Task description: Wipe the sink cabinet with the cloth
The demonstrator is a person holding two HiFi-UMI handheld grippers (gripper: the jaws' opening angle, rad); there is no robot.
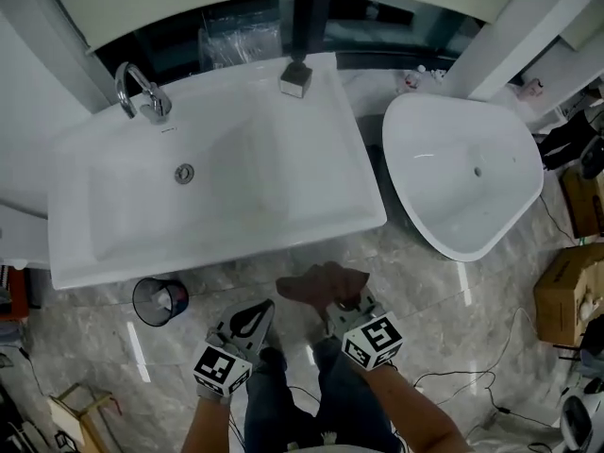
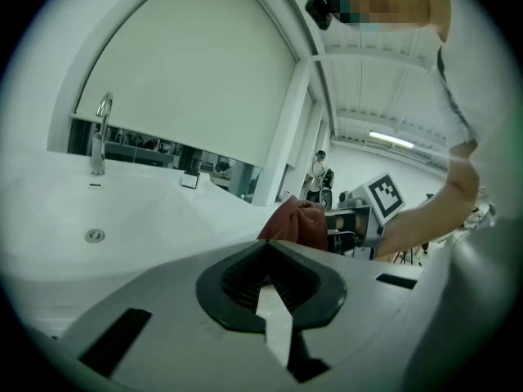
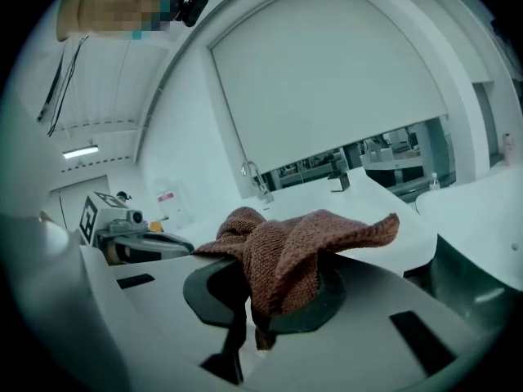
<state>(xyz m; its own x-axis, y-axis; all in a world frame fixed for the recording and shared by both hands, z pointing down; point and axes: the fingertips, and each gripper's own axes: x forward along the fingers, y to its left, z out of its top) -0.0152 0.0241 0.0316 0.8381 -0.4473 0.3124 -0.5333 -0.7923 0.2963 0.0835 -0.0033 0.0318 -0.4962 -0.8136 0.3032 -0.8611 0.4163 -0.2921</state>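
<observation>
The right gripper [image 1: 342,302] pinches the cloth [image 1: 321,284] in its fingers near the sink [image 1: 217,243] front, apparently ready to wipe; the left gripper [image 1: 253,317], fingers closed and empty, idles beside it.

Grey marble-look floor [image 1: 444,300] gleams underfoot, streaks of light bouncing off it. Off to one side stands a white freestanding bathtub [image 1: 462,173]. A small black bin [image 1: 135,300] sits on the tiles, cardboard boxes [image 1: 566,295] wait at the edge, thin cables [image 1: 453,377] trail nearby. A white column [image 1: 514,26] rises beside a big pale arched blind [image 3: 327,80] over a window strip [image 3: 392,149]. A ceiling strip light [image 2: 391,140] glows.
</observation>
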